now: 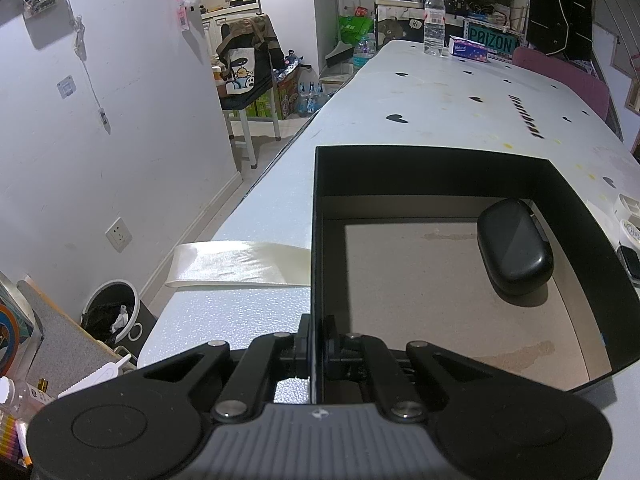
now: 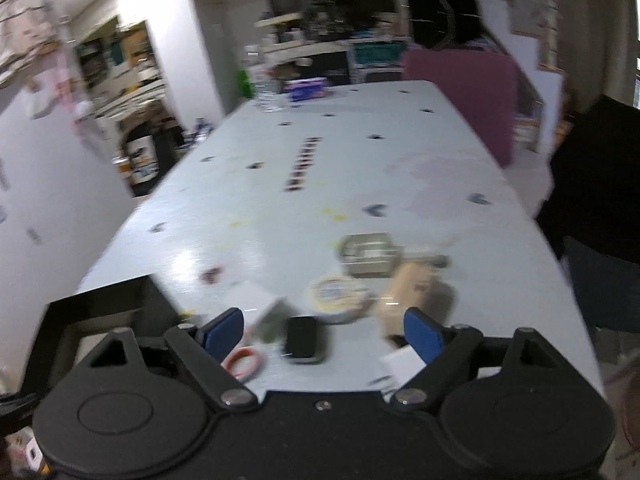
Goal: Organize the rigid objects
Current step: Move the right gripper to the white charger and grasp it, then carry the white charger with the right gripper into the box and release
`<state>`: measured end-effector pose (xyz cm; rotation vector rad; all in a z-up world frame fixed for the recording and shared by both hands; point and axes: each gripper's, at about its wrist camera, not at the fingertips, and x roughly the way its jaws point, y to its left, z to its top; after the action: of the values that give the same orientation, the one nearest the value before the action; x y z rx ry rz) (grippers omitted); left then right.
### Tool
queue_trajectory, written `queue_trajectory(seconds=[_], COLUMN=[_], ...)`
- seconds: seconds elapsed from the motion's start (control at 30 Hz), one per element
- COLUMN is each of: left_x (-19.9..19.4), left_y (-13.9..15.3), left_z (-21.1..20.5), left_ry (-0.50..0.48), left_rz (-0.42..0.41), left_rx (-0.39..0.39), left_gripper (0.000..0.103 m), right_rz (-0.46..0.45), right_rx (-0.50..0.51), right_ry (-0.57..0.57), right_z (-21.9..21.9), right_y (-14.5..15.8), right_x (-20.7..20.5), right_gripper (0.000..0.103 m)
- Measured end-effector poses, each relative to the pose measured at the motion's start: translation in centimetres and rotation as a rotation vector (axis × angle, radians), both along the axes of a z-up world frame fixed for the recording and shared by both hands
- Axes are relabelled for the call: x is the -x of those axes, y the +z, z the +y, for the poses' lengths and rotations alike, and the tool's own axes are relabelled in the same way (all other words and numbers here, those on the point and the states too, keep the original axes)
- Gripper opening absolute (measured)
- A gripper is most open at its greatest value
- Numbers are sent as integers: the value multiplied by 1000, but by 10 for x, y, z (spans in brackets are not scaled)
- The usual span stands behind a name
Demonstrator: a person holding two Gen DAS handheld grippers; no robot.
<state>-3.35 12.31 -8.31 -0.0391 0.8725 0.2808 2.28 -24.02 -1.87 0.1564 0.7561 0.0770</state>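
The left gripper (image 1: 316, 350) is pinching the near wall of the black box (image 1: 440, 168), jaws clamped tight on that thin edge. A black case (image 1: 514, 246) is already lying inside, near the far right corner. The right gripper (image 2: 324, 334) is standing wide with nothing between its blue pads (image 2: 224, 330), hanging over loose items on the table (image 2: 280, 200): a small black block (image 2: 305, 338), a round tin (image 2: 338, 294), a tan box (image 2: 406, 290) and a red ring (image 2: 244, 362).

The items are lying close together, so closing on the block could nudge the tin or ring aside. The blur in the right view suggests speed, which could spoil the aim. The thin wall could slip or the box tip if the left hand pulls.

Only the left view is showing the box interior and the case; only the right view is showing most of the waiting items.
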Motion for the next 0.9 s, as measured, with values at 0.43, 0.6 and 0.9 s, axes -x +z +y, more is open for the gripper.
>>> queue_trajectory(seconds=[0.43,0.6,0.9], left_x=[0,0,0], left_y=[0,0,0], left_z=[0,0,1], left_ry=[0,1,0], left_rz=[0,0,0], left_rx=[1,2,0], left_gripper=[3,3,4], right_rz=[178,241,251], right_rx=[72,146,184], right_ry=[31,91,95], right_z=[-30,-14,-12], right_y=[-56,-66,-68], right_x=[-31,-34,-31], right_gripper=[83,81,63])
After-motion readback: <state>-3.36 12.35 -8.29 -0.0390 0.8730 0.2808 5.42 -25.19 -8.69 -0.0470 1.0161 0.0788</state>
